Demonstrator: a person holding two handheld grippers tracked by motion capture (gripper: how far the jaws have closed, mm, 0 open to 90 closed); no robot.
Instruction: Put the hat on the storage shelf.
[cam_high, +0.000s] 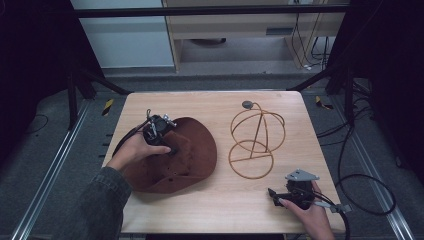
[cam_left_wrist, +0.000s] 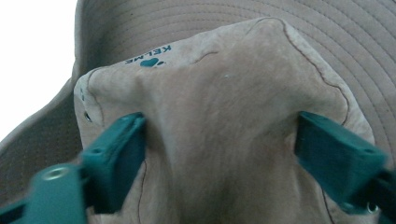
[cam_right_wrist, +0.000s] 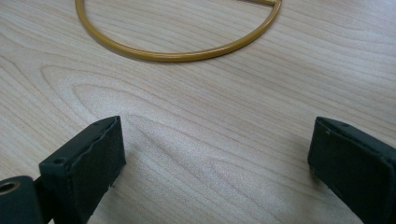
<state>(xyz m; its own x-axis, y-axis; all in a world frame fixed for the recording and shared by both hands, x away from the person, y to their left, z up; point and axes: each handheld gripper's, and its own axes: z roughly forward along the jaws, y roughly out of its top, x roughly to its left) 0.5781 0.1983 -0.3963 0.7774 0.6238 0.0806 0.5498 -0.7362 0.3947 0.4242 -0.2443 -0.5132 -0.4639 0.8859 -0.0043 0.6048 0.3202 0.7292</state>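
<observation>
A brown brimmed hat (cam_high: 195, 150) lies on the left half of the wooden table (cam_high: 225, 210). My left gripper (cam_high: 174, 149) presses into its crown from the left. In the left gripper view the crown (cam_left_wrist: 224, 107) bulges between both jaws, and creased fabric touches each one, so the left gripper (cam_left_wrist: 222, 144) is shut on it. A gold wire hat stand (cam_high: 256, 137) stands at centre right; its base ring (cam_right_wrist: 177, 56) appears in the right gripper view. My right gripper (cam_high: 274, 196) rests open near the front right edge, jaws (cam_right_wrist: 217, 154) wide over bare wood.
A small grey disc (cam_high: 247, 104) caps the stand's top near the table's far edge. Cables (cam_high: 360, 185) trail off the right side of the table. Metal frame rails (cam_high: 75, 150) run along both sides, and a cabinet (cam_high: 240, 30) stands beyond.
</observation>
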